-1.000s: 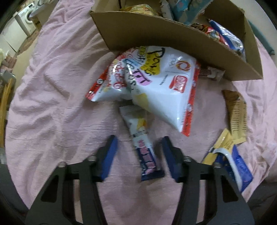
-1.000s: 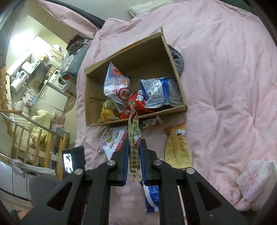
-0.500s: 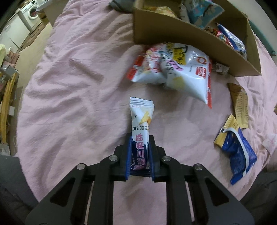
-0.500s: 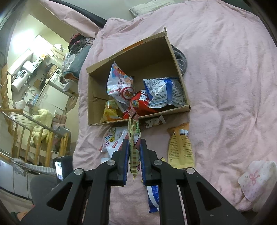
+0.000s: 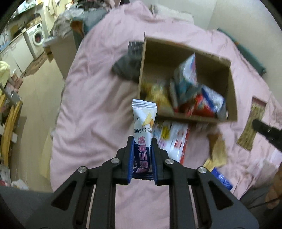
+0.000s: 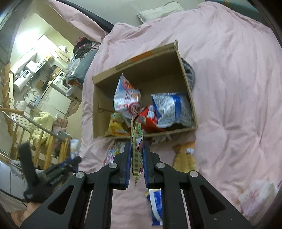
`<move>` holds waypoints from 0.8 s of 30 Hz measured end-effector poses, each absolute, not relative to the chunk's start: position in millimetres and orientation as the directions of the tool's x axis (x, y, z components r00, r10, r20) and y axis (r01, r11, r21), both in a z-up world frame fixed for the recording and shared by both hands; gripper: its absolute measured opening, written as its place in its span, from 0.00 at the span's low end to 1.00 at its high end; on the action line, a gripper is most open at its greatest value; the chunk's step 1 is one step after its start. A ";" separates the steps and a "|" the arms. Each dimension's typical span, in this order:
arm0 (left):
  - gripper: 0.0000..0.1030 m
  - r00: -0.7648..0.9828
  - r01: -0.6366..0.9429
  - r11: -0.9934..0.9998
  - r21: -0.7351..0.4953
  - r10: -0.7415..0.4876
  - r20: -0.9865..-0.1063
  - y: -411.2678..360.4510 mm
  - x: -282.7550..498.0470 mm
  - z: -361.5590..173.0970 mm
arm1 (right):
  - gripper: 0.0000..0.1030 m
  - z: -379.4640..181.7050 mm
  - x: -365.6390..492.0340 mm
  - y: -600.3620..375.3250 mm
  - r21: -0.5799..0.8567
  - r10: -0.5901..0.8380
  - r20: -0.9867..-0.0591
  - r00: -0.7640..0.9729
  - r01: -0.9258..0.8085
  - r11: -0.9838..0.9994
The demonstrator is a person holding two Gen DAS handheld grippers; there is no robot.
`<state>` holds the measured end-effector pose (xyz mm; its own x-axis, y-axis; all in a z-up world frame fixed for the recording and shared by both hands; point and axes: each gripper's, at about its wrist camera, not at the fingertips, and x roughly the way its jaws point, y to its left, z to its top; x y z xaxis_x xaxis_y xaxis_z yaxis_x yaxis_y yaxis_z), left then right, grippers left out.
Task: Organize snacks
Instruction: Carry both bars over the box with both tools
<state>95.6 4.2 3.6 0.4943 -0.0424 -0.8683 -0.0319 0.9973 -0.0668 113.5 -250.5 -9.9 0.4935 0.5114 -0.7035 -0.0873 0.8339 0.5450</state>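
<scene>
L gripper clamped on a slim white-and-navy snack packet w/ pink print, held clear of the pink quilted bedspread. R gripper pinched tight on a thin tan checked snack stick wrapper, above the near wall of the open brown cardboard box mid-bedspread, several snack bags inside.

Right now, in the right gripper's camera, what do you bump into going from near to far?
right gripper → checkered snack packet → cardboard box → white pillow
</scene>
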 end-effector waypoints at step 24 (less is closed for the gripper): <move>0.14 0.620 0.106 0.992 -0.065 -0.117 -0.776 -17.4 215.0 -11.7 | 0.12 -21.2 229.4 -223.7 0.426 0.432 -0.720 0.543 -0.146 0.893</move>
